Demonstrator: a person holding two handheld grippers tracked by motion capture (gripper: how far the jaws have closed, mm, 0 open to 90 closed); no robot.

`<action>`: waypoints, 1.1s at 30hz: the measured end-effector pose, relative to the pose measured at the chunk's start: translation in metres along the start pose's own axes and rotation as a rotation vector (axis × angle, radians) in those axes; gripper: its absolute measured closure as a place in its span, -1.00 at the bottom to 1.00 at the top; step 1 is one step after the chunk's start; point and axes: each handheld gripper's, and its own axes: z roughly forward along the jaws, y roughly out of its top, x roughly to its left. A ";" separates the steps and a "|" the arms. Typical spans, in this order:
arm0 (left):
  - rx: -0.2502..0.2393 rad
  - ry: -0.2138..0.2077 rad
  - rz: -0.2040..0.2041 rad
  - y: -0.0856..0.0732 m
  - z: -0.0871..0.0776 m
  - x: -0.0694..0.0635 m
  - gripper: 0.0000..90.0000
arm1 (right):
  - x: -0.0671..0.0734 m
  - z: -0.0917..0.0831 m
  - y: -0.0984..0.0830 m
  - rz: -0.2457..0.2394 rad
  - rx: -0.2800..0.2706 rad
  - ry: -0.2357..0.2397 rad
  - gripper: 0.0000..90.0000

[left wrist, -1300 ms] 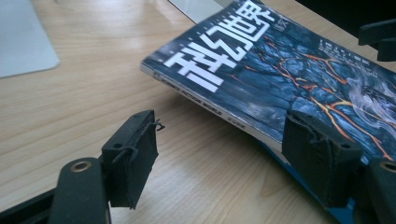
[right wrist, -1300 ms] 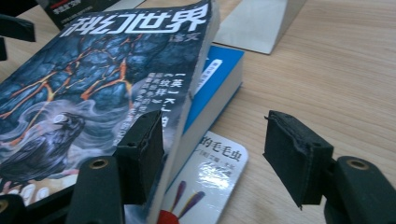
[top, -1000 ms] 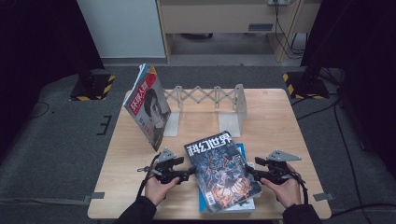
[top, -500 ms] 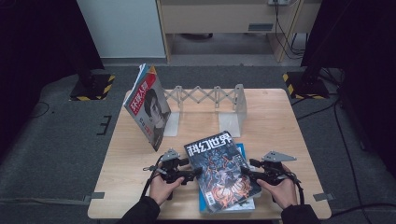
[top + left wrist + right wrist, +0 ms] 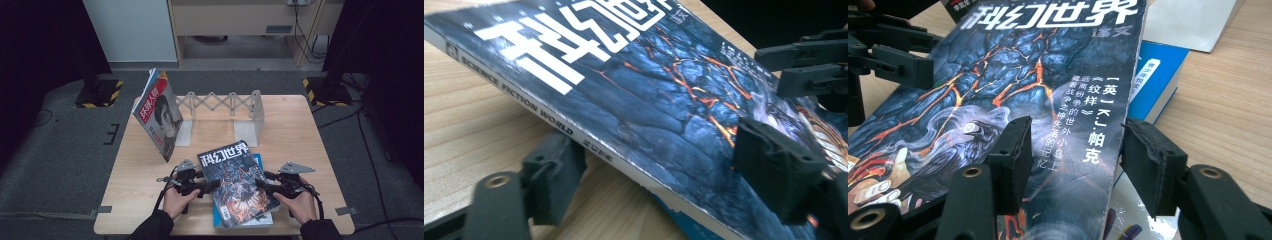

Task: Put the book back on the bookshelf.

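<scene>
A dark science-fiction magazine with white characters lies tilted on a blue book near the table's front edge. My left gripper is at its spine side. In the left gripper view the spine runs between the jaws of that gripper, one low beside it, one over the cover; they have just been closing. My right gripper is at the opposite edge. In the right gripper view its jaws straddle the magazine's edge with gaps, also just closing. The blue book lies underneath.
Another magazine with a portrait cover stands leaning at the left end of a metal expanding rack at the back of the wooden table. Bare wood lies to the right of the rack. Dark floor surrounds the table.
Both grippers have crept slightly inward at the magazine's two side edges. The magazine and the book under it have hardly shifted.
</scene>
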 end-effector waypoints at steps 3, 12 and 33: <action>-0.017 0.003 0.049 0.004 -0.002 -0.008 -0.24 | -0.001 0.000 -0.001 0.009 0.000 0.001 0.02; -0.009 -0.022 0.016 0.007 0.001 -0.006 -0.14 | -0.002 0.000 -0.001 -0.003 -0.002 0.008 0.02; 0.066 0.008 -0.033 0.000 -0.010 -0.011 -0.24 | 0.001 0.001 -0.001 -0.033 -0.002 0.008 -0.06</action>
